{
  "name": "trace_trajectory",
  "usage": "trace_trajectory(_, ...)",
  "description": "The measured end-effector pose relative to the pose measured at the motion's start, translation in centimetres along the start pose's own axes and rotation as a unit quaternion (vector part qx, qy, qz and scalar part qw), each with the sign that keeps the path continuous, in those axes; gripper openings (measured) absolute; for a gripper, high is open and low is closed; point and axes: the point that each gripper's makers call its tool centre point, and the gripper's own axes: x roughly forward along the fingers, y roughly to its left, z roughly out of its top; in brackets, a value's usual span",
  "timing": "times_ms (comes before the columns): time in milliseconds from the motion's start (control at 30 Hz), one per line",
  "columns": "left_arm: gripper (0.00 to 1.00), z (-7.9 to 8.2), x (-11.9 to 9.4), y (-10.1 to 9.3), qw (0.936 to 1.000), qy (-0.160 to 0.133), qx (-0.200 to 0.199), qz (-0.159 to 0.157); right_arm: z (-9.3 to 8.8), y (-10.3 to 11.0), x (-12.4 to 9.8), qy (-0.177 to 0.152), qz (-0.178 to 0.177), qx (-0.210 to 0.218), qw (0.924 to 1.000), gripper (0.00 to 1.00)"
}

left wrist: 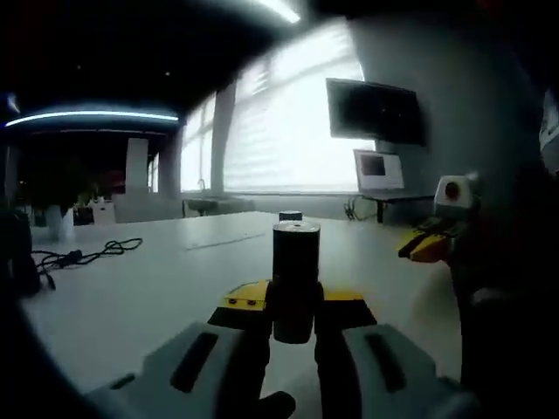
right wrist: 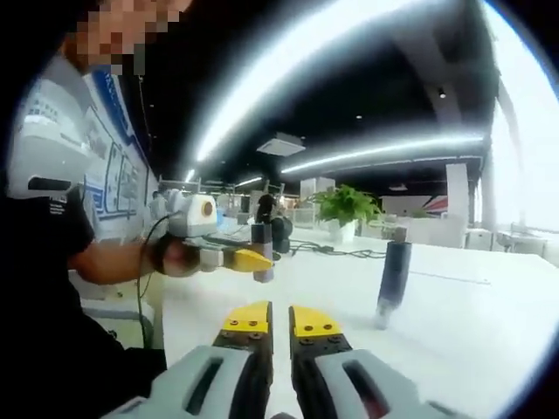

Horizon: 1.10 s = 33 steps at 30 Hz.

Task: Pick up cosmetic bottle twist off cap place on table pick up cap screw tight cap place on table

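Left gripper (left wrist: pixel 293 327) clamps the cosmetic bottle (left wrist: pixel 295 279) between its jaws, lifted. Right gripper (right wrist: pixel 272 321) nearly closed, empty. Step: uncapping; next, right grips cap (left wrist: pixel 296 229) ahead.

Counter (left wrist: pixel 157 288): smooth, matt white surface with a faint sheen under window light. Cosmetic bottle (left wrist: pixel 295 279): dark body, smooth, satin finish, apparently plastic. Left gripper (left wrist: pixel 293 319): grey moulded plastic housings, matt, with yellow smooth tips. Right gripper (right wrist: pixel 279 325): same grey matt plastic, yellow tips. Person's sleeve (right wrist: pixel 39 227): dark cloth, matt
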Motion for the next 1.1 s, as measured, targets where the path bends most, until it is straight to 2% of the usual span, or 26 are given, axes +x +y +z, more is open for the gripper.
trace_trajectory(267, 0.08, -0.8, 1.1, 1.8, 0.9996, 0.007, -0.003, 0.027, -0.5, -0.3, 0.3, 0.006, -0.001, 0.003, 1.0000, 0.02)
trace_trajectory(333, 0.08, -0.9, 1.4, 2.6, 0.9991, 0.008, 0.003, 0.042, -0.5, -0.4, 0.4, 0.006, -0.004, 0.005, 1.0000, 0.01)
trace_trajectory(567, 0.08, -1.3, 2.8, 4.0, 0.9984, 0.010, 0.004, 0.055, -0.7, -0.4, 0.8, 0.010, 0.001, 0.007, 0.9999, 0.01)
trace_trajectory(700, 0.08, -1.7, 4.1, 5.2, 0.9980, 0.002, 0.015, 0.061, -0.7, -0.4, 0.9, 0.009, -0.001, 0.012, 0.9999, 0.01)
trace_trajectory(767, 0.08, -2.0, 4.4, 6.1, 0.9965, 0.008, 0.036, 0.075, -0.7, -0.4, 0.9, 0.011, 0.000, 0.011, 0.9999, 0.01)
trace_trajectory(867, 0.08, -2.6, 5.0, 6.9, 0.9966, 0.007, 0.017, 0.080, -0.6, -0.4, 0.8, 0.012, 0.000, 0.011, 0.9999, 0.01)
trace_trajectory(1100, 0.08, -3.6, 5.6, 7.5, 0.9961, 0.023, 0.011, 0.085, -0.6, -0.7, 1.0, 0.011, -0.003, 0.015, 0.9998, 0.01)
